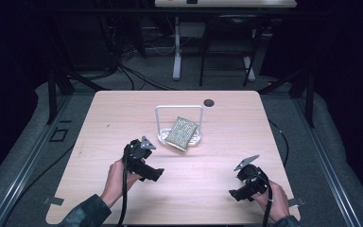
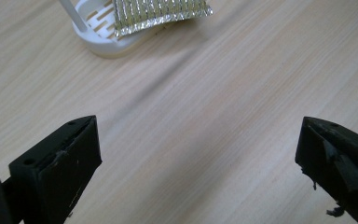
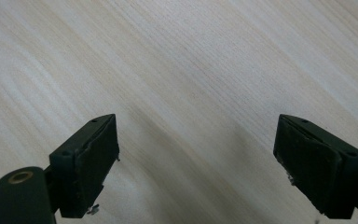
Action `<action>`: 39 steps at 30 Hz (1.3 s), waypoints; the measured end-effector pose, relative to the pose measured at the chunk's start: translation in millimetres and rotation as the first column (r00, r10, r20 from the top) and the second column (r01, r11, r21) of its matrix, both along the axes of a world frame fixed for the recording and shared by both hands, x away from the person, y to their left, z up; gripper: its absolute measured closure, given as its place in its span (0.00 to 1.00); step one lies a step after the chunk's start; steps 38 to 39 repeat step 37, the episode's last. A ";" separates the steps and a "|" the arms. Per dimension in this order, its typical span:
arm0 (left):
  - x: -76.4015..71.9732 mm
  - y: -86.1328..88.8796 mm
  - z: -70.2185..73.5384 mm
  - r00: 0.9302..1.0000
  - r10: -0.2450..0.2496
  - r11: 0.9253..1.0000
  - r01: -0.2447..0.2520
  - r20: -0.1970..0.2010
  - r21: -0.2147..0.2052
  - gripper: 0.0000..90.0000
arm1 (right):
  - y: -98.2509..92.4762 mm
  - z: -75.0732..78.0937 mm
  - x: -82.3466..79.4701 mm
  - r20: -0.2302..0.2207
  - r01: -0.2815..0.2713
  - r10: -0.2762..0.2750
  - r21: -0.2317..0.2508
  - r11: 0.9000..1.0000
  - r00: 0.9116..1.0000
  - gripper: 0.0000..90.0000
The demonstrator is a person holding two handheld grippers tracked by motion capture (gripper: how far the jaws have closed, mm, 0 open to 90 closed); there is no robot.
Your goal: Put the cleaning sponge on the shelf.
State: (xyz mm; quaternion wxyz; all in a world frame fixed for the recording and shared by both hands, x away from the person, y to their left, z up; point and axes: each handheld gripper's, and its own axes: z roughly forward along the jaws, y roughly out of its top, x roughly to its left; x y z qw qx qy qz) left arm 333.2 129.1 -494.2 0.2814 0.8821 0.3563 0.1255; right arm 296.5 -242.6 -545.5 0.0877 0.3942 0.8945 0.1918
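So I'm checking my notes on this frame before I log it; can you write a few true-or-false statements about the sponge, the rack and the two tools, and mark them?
1. The silver sponge leans on the white rack. True.
2. The left tool grips the sponge. False: it is open, short of the rack.
3. The right tool is open over bare table. True.
4. The sponge lies flat on the table, far from the rack. False: it rests tilted on the rack's base.

Dim surroundings, soft shadows, slight blur
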 end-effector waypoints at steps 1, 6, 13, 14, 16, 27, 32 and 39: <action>-4.9 4.7 -1.9 1.000 0.001 1.000 -0.001 -0.002 0.000 0.00 | -0.7 0.0 0.3 0.005 -0.001 0.001 -0.004 1.000 1.000 0.15; -15.0 14.7 -7.5 1.000 0.010 1.000 -0.010 -0.005 0.005 0.00 | -1.1 0.0 0.2 -0.001 0.002 -0.002 -0.002 1.000 1.000 0.15; -31.7 35.1 -24.8 0.999 0.047 0.999 -0.047 -0.026 -0.001 0.00 | -0.8 -0.3 -0.1 0.007 0.004 -0.004 -0.009 1.000 1.000 0.15; -31.7 35.1 -24.8 0.999 0.047 0.999 -0.047 -0.026 -0.001 0.00 | -0.8 -0.3 -0.1 0.007 0.004 -0.004 -0.009 1.000 1.000 0.15; -34.8 39.7 -29.2 0.998 0.050 0.999 -0.051 -0.027 -0.003 0.00 | -1.3 0.0 0.1 0.006 0.009 -0.009 -0.007 1.000 1.000 0.15; -28.1 45.7 -46.1 0.999 0.025 0.998 -0.023 -0.030 0.050 0.00 | -2.7 -1.7 1.3 -0.004 0.004 -0.004 -0.002 1.000 1.000 0.15; -27.0 45.7 -47.0 0.999 0.021 0.999 -0.019 -0.026 0.047 0.00 | -2.3 -1.7 0.8 -0.006 0.006 -0.006 -0.003 1.000 1.000 0.15; -25.5 47.7 -46.9 0.999 0.030 0.999 -0.029 -0.020 0.038 0.00 | -2.1 -2.3 1.3 -0.005 0.002 -0.002 0.000 1.000 1.000 0.15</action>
